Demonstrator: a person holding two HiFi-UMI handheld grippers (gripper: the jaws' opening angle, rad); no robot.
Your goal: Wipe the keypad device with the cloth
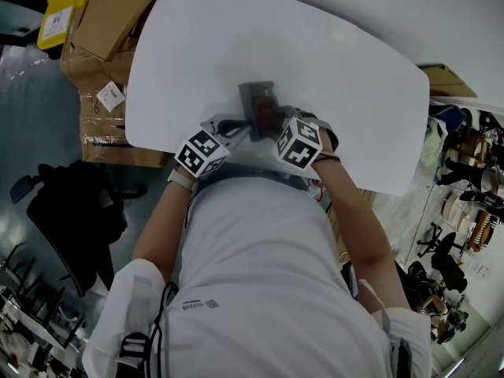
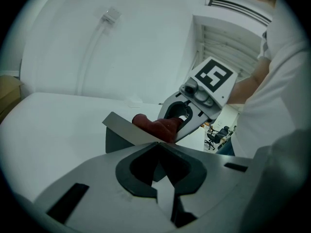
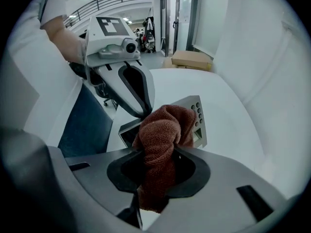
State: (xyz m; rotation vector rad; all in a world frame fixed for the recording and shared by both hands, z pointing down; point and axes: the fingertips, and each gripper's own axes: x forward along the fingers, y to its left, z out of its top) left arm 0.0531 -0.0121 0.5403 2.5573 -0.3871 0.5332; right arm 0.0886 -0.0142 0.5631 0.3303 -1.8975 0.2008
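Observation:
A grey keypad device (image 1: 257,98) lies near the front edge of the white table (image 1: 331,53). My left gripper (image 2: 158,147) is shut on the device's thin near edge (image 2: 127,129); in the head view this gripper (image 1: 239,126) reaches in from the left. A reddish-brown cloth (image 3: 163,130) is bunched up, with my right gripper (image 3: 158,152) shut on it. The cloth rests against the device's face, beside the buttons (image 3: 198,114). From the left gripper view the cloth (image 2: 156,126) sits on the device under the right gripper (image 2: 187,115). In the head view the right gripper (image 1: 277,126) covers part of the device.
Cardboard boxes (image 1: 106,22) and a yellow box (image 1: 67,5) are stacked past the table's left end. A black office chair (image 1: 71,203) stands on the floor at the left. The person's body fills the near side of the head view.

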